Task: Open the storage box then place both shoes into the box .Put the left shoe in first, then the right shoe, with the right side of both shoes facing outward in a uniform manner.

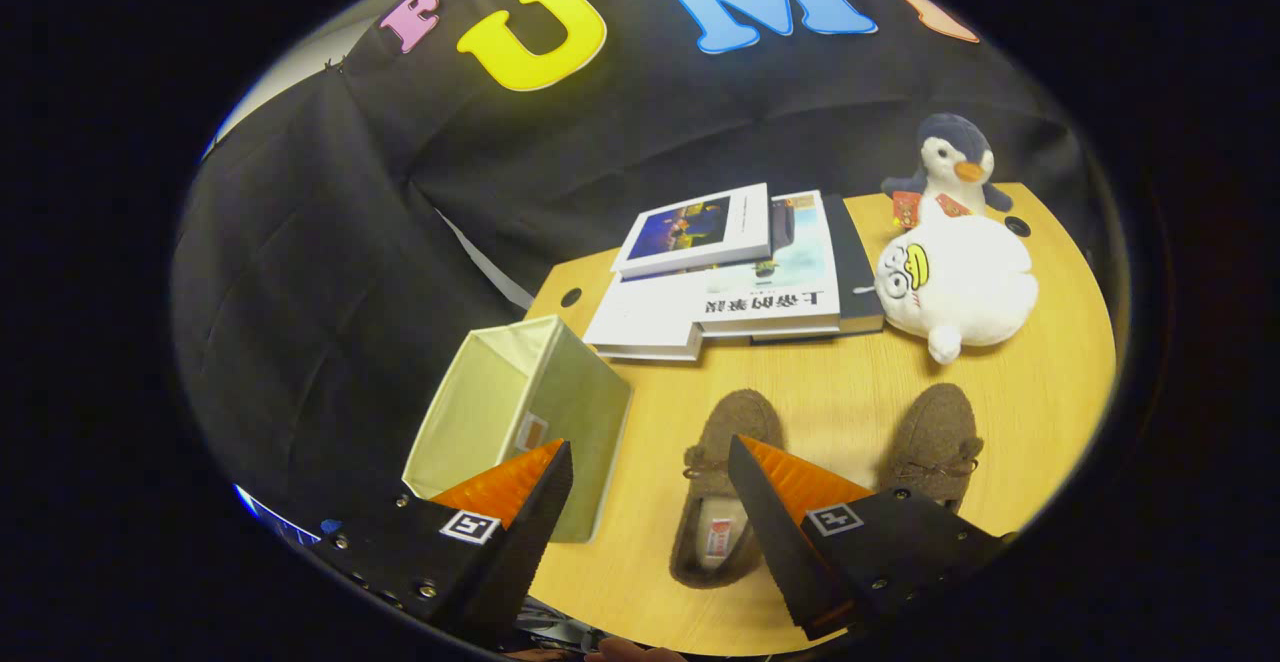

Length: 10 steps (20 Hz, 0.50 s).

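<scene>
A pale green fabric storage box (520, 412) stands open-topped on the wooden table (850, 392), partly behind my left finger (500, 502). Two brown fuzzy shoes lie toes away from me. One shoe (718, 487) sits just ahead, partly behind my right finger (800, 502), its opening and inner label visible. The other shoe (935, 442) lies further right, beyond the right finger. My gripper (650, 462) hovers above the table, open, with nothing between its fingers.
A stack of books (730, 272) lies beyond the shoes near the table's back. A white plush toy (955, 282) and a penguin plush (955, 162) sit at the back right. Black cloth hangs behind. A hand (625, 650) shows below the fingers.
</scene>
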Motion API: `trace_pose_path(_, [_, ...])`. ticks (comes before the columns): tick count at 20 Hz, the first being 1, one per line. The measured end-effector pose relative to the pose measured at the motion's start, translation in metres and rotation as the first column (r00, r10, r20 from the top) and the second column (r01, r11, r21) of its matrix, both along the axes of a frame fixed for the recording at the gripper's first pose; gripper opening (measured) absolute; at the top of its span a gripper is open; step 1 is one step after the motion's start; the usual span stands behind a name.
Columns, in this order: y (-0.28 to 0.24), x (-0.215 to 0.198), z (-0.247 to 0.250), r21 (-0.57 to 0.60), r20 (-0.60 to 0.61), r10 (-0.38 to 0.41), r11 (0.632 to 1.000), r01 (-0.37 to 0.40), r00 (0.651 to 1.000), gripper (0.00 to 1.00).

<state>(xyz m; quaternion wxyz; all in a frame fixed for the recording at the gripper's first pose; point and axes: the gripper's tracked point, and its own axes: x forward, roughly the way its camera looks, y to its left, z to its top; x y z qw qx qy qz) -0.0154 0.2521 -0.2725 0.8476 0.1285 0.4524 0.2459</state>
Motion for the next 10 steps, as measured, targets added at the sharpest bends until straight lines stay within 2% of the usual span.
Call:
trace_pose_path(5, [-0.021,-0.013,-0.046,-0.112,-0.053,0.011,0.994,-0.017,0.999,0.96])
trace_pose_path(10, [-0.025,-0.027,-0.091,-0.215,-0.122,0.074,0.972,-0.100,0.990,0.93])
